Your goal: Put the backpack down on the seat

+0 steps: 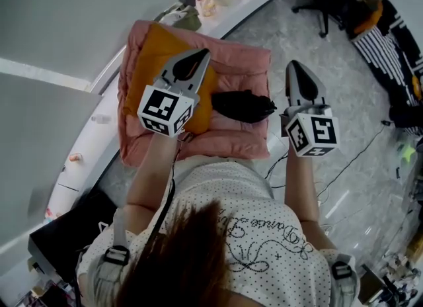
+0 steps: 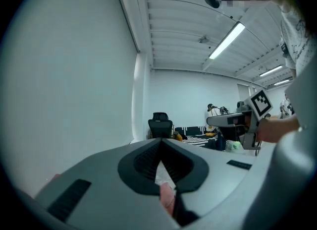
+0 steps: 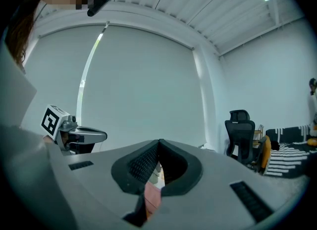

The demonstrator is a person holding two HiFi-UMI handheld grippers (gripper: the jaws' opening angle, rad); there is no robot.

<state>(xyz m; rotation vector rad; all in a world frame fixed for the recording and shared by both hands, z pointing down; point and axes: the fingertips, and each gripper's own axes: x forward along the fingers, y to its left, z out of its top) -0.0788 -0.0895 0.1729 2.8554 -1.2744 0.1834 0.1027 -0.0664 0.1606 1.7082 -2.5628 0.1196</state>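
- The backpack, orange, lies flat on the seat, a pink padded cushion. It covers the seat's left half. Its long side runs away from the person.
- Pink padding shows as a border past the backpack's far, left and near edges.
- A black object rests on the seat just beside the backpack's right edge. What it is cannot be told.
- Left gripper: jaws clenched tip to tip, nothing between them. It hangs above the backpack and points toward the seat's far edge. Its marker cube sits over the backpack's near right corner.
- Right gripper: jaws clenched, nothing gripped. It hangs just beyond the seat's right edge, over bare floor, parallel to the left gripper and well apart from it.
- Each gripper view shows its pads pressed together, with only a sliver of pink visible in the notch behind them.
- The seat's far left corner meets a white ledge that curves along the grey wall. Small items stand on the ledge.
- Right of the seat the floor lies open as far as an office chair and a striped fabric.
- Thin cables cross the floor near the person's right side.
- A black box stands at the person's left, close to the seat's near left corner.
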